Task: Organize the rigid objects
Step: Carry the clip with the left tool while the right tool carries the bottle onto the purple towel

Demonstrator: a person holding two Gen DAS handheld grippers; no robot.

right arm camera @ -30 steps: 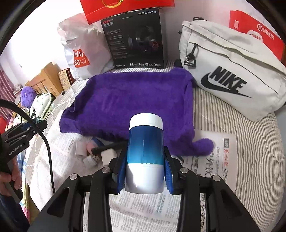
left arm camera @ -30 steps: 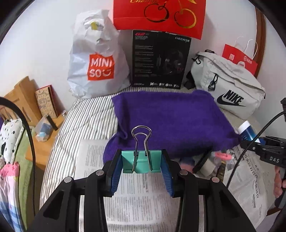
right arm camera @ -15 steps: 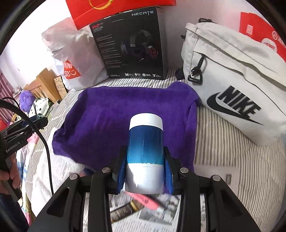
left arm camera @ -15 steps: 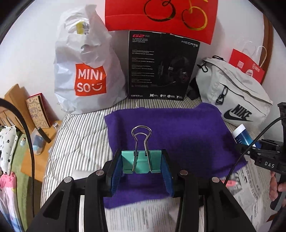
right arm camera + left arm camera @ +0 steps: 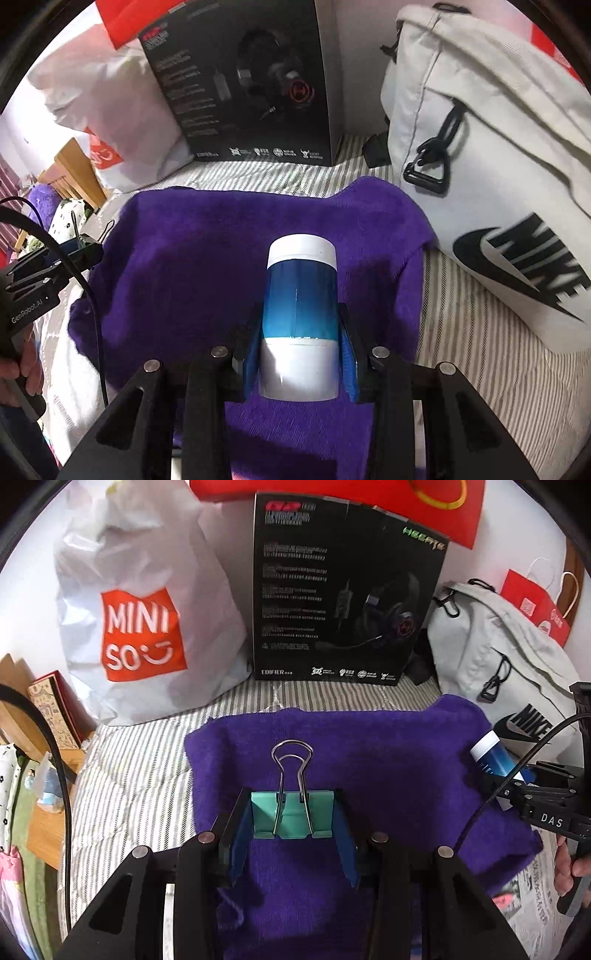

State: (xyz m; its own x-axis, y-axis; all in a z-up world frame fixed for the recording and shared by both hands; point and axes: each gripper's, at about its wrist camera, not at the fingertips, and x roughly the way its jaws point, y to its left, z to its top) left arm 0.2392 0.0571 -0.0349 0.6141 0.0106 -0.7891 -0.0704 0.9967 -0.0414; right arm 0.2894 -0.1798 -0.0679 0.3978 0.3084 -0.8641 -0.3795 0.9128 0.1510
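Observation:
My left gripper (image 5: 293, 830) is shut on a teal binder clip (image 5: 291, 814) with steel wire handles pointing forward. It hangs over the near middle of a purple towel (image 5: 369, 760) spread on the striped bed. My right gripper (image 5: 299, 354) is shut on a blue and white bottle (image 5: 301, 306), held over the towel (image 5: 192, 251). The bottle (image 5: 493, 755) and right gripper show at the right edge of the left wrist view. The left gripper with the clip (image 5: 79, 240) shows at the left edge of the right wrist view.
Behind the towel stand a white Miniso bag (image 5: 140, 627), a black headset box (image 5: 343, 594) and a grey Nike bag (image 5: 491, 155). Red paper bags (image 5: 535, 605) lean on the wall. Newspaper (image 5: 543, 878) lies at the near right. A wooden side table (image 5: 44, 812) stands left.
Both grippers have moved forward from over the newspaper to over the purple towel, closer to the box and bags. Each keeps its hold on its object.

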